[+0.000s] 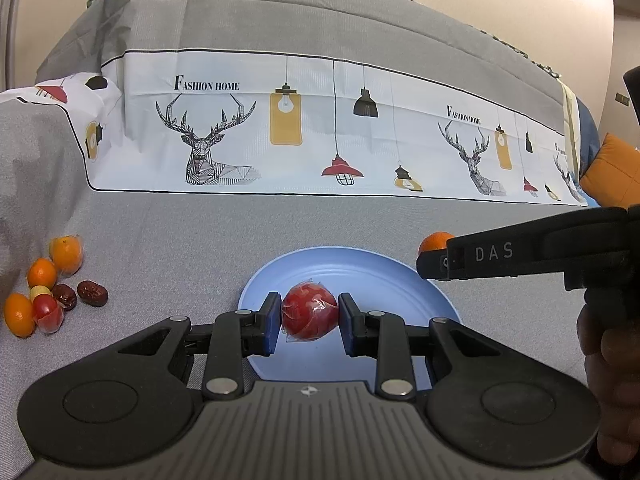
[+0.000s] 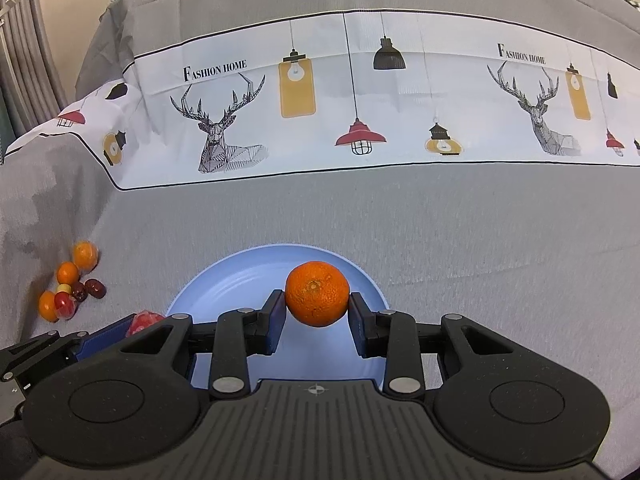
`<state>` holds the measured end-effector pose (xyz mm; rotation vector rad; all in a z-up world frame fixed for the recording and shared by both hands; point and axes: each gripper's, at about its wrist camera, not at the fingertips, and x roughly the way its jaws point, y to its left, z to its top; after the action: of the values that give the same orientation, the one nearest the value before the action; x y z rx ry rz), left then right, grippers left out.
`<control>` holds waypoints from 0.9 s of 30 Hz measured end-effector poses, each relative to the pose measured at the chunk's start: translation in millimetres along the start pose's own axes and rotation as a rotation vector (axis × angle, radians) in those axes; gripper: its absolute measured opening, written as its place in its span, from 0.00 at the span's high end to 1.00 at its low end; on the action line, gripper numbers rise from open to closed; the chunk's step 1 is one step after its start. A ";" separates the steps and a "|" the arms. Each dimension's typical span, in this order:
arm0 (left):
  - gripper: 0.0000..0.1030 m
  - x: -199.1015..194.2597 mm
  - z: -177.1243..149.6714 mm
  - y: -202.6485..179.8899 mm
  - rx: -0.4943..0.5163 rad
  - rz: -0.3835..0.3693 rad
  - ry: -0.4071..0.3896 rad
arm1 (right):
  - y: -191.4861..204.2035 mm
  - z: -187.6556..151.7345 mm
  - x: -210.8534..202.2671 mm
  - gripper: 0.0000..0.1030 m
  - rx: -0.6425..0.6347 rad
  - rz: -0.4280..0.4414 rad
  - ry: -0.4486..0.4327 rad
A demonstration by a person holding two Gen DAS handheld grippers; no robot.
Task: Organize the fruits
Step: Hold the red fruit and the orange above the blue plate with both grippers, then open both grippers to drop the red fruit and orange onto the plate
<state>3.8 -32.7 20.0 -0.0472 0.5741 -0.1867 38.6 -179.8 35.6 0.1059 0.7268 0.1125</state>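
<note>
1. Round light-blue plastic plate (image 2: 372,288) on grey cloth, nothing resting in it.
2. Left gripper (image 1: 308,318) clamps plastic-wrapped red fruit (image 1: 309,316) over plate.
3. Right gripper (image 2: 317,312) clamps round orange tangerine (image 2: 317,294) over plate.
4. Loose fruit pile (image 1: 48,288) well left of plate; wrapped pieces hard to identify.

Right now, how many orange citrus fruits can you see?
4. One round orange citrus fruit sits between the right fingers over the light blue plate; three lie in the left pile. Others may be hidden.
</note>
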 end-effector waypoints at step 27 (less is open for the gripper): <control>0.46 -2.8 2.8 -0.1 -0.009 0.014 -0.009 | 2.0 1.5 -4.1 0.46 -0.003 -0.004 -0.035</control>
<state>3.0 -32.3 23.9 -0.0529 0.5663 -0.1702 36.4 -178.5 39.6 0.1032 0.6916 0.1077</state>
